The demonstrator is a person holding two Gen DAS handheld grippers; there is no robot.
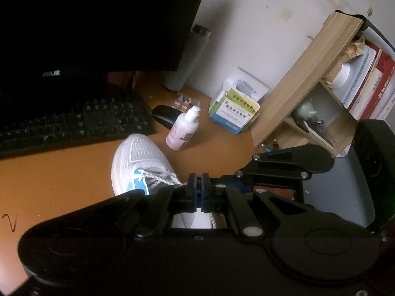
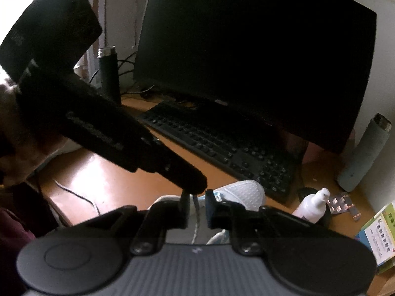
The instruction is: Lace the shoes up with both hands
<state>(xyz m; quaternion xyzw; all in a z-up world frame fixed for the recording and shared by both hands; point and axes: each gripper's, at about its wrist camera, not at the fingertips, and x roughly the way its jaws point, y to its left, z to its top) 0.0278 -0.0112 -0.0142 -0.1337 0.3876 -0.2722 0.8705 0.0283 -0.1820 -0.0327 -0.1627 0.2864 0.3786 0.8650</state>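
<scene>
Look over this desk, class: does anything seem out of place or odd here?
Yes: a white shoe sits on the desk by the keyboard, an odd spot for footwear. A loose blister pack also lies by the pump bottle. Nothing looks spilled or broken.

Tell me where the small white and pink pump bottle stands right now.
The white and pink pump bottle stands upright on the orange desk, just beyond the white sneaker's toe, beside the black mouse.
</scene>
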